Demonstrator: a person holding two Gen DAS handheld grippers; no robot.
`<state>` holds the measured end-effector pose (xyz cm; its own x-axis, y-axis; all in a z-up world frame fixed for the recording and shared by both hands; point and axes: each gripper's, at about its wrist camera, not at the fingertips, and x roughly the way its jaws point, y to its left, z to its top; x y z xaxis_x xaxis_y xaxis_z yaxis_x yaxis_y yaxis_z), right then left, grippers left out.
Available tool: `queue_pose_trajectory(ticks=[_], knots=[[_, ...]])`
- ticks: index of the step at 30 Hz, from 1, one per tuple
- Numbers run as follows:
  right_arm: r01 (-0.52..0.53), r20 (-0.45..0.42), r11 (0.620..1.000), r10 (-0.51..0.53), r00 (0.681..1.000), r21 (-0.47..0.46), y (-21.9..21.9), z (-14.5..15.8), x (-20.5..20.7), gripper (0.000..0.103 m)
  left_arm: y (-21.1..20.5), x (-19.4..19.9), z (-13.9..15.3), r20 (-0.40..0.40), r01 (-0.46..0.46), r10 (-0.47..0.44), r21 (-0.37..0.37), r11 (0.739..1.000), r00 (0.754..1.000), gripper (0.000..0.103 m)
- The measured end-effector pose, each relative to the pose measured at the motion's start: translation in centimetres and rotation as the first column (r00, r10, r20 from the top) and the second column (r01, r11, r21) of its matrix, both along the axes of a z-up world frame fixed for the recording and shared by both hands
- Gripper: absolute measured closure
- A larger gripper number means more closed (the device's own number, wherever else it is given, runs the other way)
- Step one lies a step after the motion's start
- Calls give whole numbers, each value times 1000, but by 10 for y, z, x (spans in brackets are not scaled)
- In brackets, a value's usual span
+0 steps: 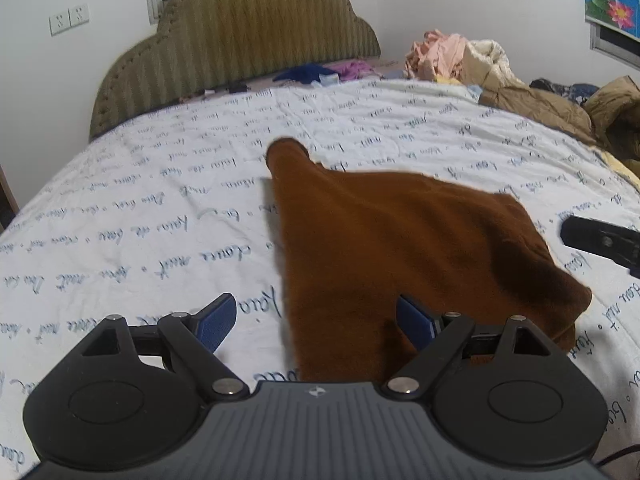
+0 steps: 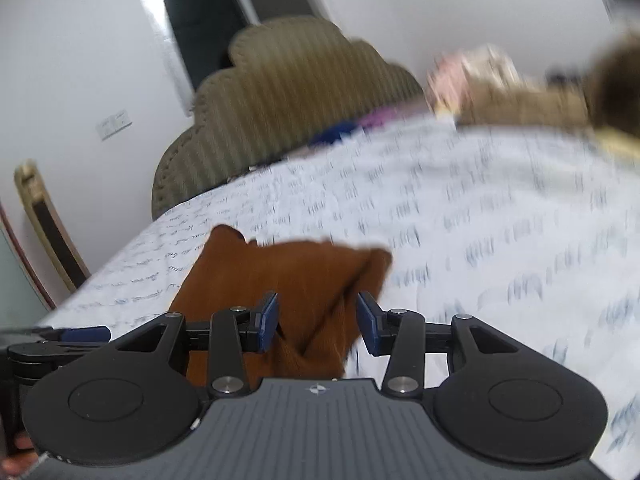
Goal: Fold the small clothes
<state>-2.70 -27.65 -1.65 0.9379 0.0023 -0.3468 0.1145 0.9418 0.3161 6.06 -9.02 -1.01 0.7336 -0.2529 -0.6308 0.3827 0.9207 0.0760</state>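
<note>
Left gripper: jaws wide apart, nothing between the pads; blue pads hang just above the near end of the brown garment. Right gripper: jaws partly apart, straddling a bunched fold of the same garment. Neither pad visibly presses the cloth, so I read it as released, not gripped. The right wrist view is motion-blurred, so contact at the left-hand pad cannot be ruled out.

Garment position: flat on the white script-printed bedspread, partly folded.
- Left wrist view: cloth runs from the claw toward 12 o'clock, narrowing to a rounded tip at about 11 o'clock; a broad flap spreads to 2 o'clock. Long axis is roughly 6-to-12, along the gripper's pointing line.
- The right gripper's finger enters at 3 o'clock, just beside the flap's far edge.
- Right wrist view: cloth lies at 12 and 10 o'clock from the claw.

Judgement: both grippers are at the near end. The left is nearer the narrow tip side, the right nearer the loose flap. The next fold likely turns on the flap edge at 2 o'clock.

Headboard and clothes pile stand well apart, at 12 to 1 o'clock.
</note>
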Motion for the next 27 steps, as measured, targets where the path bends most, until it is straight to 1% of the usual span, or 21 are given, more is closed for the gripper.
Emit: queue_pose_trajectory(ticks=[2,6,8,10,11,12,13,15,17,19,21,22,25,27], knots=[[-28,-23,1000,28,999,4,6,-3,9,58,0,1,-5,-22,-4,4,0,1000,1000,15],[-40,-132,999,42,990,20,10,-24,25,58,3,4,-11,-52,-10,10,-9,1000,999,15],[-37,-132,998,42,990,44,12,-29,20,58,5,5,-11,-55,-11,10,-16,1000,998,15],[-32,-116,996,41,992,78,7,-27,12,50,6,6,-11,-63,-15,13,-25,1000,998,15],[-24,-108,995,35,994,96,5,-26,9,39,7,6,-11,-69,-16,14,-32,999,998,15],[-15,-99,994,26,995,111,3,-25,6,32,9,7,-11,-75,-18,15,-41,999,997,15],[-10,-94,992,22,995,124,-3,-23,0,29,10,8,-12,-81,-20,16,-51,999,997,15],[-12,-104,987,29,994,160,-12,-26,-3,29,13,10,-13,-96,-23,16,-72,997,995,15],[-18,-108,976,42,993,218,-24,-32,2,28,17,13,-15,-120,-28,15,-106,994,993,15],[-32,-117,957,68,991,287,-34,-42,10,28,24,19,-17,-154,-38,13,-157,987,988,15],[-59,-132,936,111,985,346,-38,-49,20,27,32,25,-22,-199,-53,9,-215,975,980,15],[-72,-132,927,129,983,368,-39,-52,23,27,36,29,-25,-221,-64,9,-244,968,975,12],[-114,-118,903,177,977,414,-37,-56,31,23,49,37,-33,-271,-102,9,-332,938,963,11],[-135,-113,893,202,973,428,-37,-56,38,23,53,38,-34,-275,-100,-3,-359,928,961,11]])
